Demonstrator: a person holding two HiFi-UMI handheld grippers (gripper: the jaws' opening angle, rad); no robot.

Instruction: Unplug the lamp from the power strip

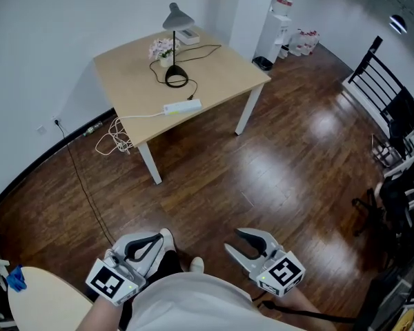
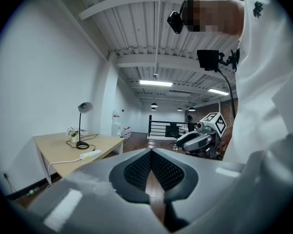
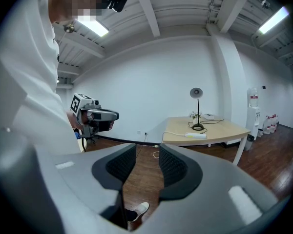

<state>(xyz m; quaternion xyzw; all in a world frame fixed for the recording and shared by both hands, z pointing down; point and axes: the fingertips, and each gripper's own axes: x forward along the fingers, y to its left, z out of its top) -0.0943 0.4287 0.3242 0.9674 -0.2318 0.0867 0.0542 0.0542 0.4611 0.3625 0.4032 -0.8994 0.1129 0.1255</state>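
Head view: the lamp (image 1: 176,76) and the white power strip (image 1: 183,107) both sit on the wooden table (image 1: 228,67), well away across the floor. The strip lies near the front edge, just in front of the lamp's base. Both grippers are down by the person's body, nowhere near it. The left gripper (image 1: 159,237) has its jaws together and the right gripper (image 1: 233,240) has its jaws parted.

Left gripper view: the pads meet at the tips with nothing between them, so it's closed on air. The strip (image 2: 90,155) is tiny here.

Right gripper view: there's a clear gap between the pads with only floor showing through, so it's open and empty. The strip (image 3: 196,135) is small here too.

Honestly I can't tell from any of the 3 views whether the lamp's plug is seated. That fits either standing off with it still in, or standing back with it already out.

My take if it is in: that strip looks light and loose, so pin it with 1 gripper. Grab the plug body, not the cord, and pull straight out.
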